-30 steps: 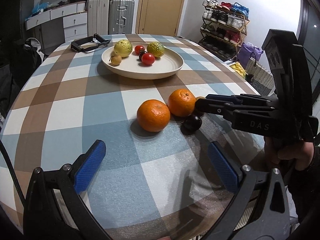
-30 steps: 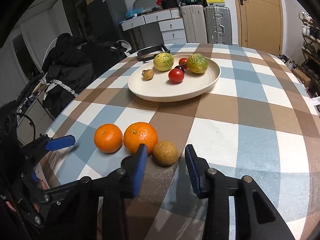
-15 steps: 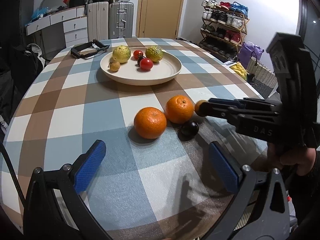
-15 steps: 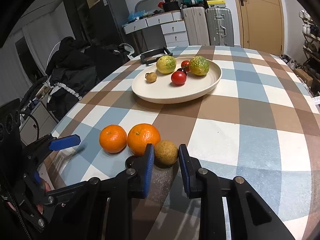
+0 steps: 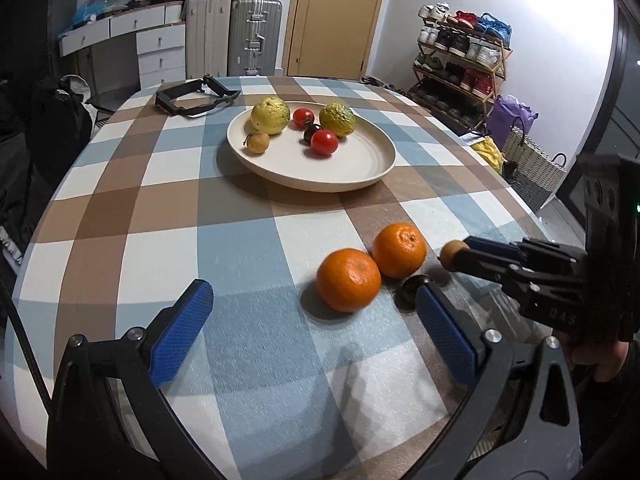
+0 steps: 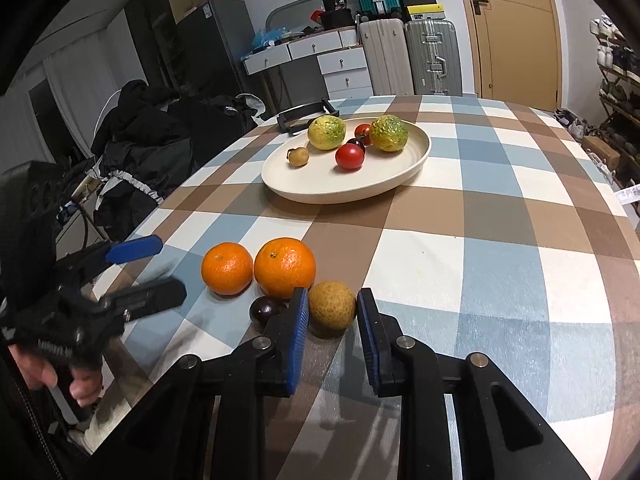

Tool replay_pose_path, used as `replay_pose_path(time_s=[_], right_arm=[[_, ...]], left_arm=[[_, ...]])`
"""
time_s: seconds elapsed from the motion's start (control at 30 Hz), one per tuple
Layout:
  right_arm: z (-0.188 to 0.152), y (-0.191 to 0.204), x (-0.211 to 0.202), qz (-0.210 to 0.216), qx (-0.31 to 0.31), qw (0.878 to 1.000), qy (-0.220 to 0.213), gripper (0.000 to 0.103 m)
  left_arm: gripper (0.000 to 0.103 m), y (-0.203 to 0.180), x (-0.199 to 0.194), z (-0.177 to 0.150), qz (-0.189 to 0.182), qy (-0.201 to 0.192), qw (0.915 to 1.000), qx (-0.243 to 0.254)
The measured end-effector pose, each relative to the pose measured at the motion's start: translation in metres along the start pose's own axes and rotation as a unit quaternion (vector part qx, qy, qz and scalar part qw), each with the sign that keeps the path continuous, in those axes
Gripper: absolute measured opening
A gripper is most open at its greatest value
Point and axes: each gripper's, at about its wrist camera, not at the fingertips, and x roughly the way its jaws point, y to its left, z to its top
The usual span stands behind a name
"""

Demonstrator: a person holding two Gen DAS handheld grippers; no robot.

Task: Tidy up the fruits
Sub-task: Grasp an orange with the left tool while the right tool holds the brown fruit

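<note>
My right gripper (image 6: 333, 312) is shut on a small tan-brown fruit (image 6: 332, 309), both blue pads pressed against its sides just above the checked tablecloth. That fruit (image 5: 453, 253) also pokes out at the tip of the right gripper (image 5: 460, 256) in the left wrist view. Two oranges (image 6: 285, 267) (image 6: 227, 268) lie touching each other just left of it, with a small dark plum (image 6: 264, 311) in front of them. My left gripper (image 5: 316, 336) hangs open over the near table, the nearer orange (image 5: 348, 280) ahead between its fingers, untouched.
A cream plate (image 5: 360, 168) sits farther back on the table with two yellow-green fruits, two red tomatoes, a dark plum and a small tan fruit. A black frame-like tool (image 5: 192, 96) lies behind it. Luggage, drawers and a shoe rack stand beyond the round table's edge.
My right gripper's jaws closed onto the small tan fruit and lifted it slightly. My left gripper shifted left and up, so the oranges now sit further right in its view.
</note>
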Motion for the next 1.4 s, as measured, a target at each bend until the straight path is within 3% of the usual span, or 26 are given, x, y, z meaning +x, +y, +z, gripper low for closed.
replay_pose_path(time_s=[0.13,0.2,0.53,0.77,1.4], right_arm=[[-0.002,-0.002,-0.003,-0.001,0.004,1.000,-0.002,0.025],[-0.003,-0.002,-0.005,-0.002,0.005,1.000,-0.003,0.025],[-0.005,-0.006,-0.012,-0.007,0.011,1.000,-0.008,0.025],[-0.007,-0.005,-0.014,-0.010,0.011,1.000,-0.007,0.025],[0.009,-0.003,-0.028,0.008,0.029,0.999,-0.031,0.025]], left_arm=[[0.095,0.008,0.007,0.006,-0.024,0.010,0.9996,-0.013],[0.084,0.008,0.011,0.008,-0.033,0.016,0.9993,-0.008],[0.061,0.006,0.032,0.009,-0.076,0.051,0.9957,-0.010],[0.037,-0.001,0.038,0.010,-0.103,0.054,0.9932,0.005],[0.036,0.018,0.021,0.018,-0.101,0.037,0.9939,-0.023]])
